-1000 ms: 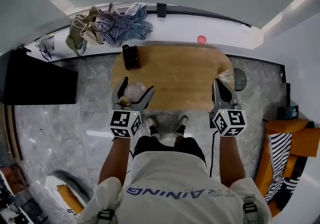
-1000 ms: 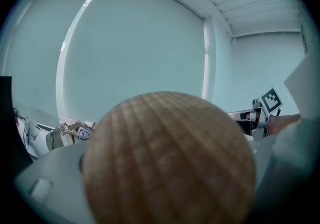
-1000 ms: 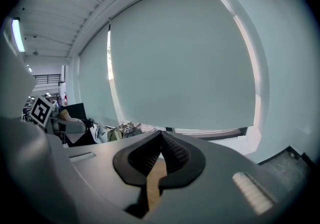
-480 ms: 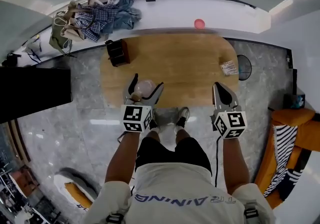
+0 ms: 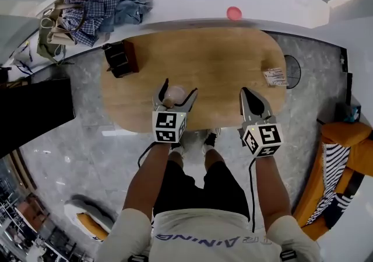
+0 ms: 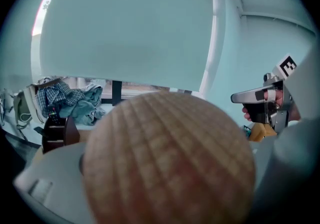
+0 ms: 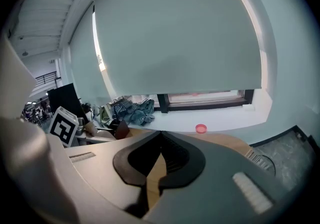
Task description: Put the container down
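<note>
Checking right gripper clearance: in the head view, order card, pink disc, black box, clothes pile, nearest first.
From the right gripper:
1. Card, right end of table.
2. Pink disc, on sill.
3. Black box, table's left end.
4. Clothes pile, sill's left.

The table [image 5: 221,62] is seen in light brown wood grain. The container [image 5: 173,95] is capped in tan, finely ribbed wood. Black-and-white squares are carried on the 2 cubes [image 5: 169,128] of the grey left gripper [image 5: 179,88] and right gripper [image 5: 246,91]. The floor [image 5: 70,138] is marbled grey. A red disc [image 5: 234,13] is set off against the white sill [image 5: 280,10], and a shirt [image 5: 87,13] is checked in blue.
</note>
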`<control>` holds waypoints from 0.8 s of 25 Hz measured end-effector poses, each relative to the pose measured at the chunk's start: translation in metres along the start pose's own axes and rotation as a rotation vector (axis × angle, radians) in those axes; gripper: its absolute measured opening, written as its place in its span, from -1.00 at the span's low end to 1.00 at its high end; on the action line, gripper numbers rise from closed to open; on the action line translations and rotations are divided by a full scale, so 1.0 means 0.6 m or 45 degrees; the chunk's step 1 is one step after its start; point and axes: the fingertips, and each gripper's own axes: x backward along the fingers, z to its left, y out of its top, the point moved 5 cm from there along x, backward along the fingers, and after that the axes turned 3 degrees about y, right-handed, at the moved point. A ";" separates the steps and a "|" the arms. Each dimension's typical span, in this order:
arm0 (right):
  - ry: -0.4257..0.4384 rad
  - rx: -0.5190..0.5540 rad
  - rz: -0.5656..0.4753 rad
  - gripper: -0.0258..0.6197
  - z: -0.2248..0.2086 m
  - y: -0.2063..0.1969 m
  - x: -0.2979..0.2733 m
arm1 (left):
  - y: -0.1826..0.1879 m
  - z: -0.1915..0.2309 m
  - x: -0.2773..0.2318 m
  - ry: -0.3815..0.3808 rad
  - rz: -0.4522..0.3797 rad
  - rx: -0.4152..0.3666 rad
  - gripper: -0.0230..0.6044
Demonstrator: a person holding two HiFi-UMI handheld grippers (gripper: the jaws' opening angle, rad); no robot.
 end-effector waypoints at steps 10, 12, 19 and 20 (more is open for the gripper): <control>0.031 -0.036 0.062 -0.88 -0.018 -0.134 -0.089 | -0.140 0.012 -0.174 -0.011 0.077 -0.088 0.43; 0.031 -0.039 0.083 -0.88 -0.024 -0.163 -0.094 | -0.167 0.013 -0.200 0.001 0.101 -0.118 0.43; 0.037 -0.027 0.107 -0.88 -0.031 -0.213 -0.101 | -0.233 -0.011 -0.246 -0.007 0.147 -0.199 0.43; 0.039 -0.027 0.110 -0.88 -0.032 -0.215 -0.099 | -0.238 -0.014 -0.249 -0.007 0.152 -0.203 0.43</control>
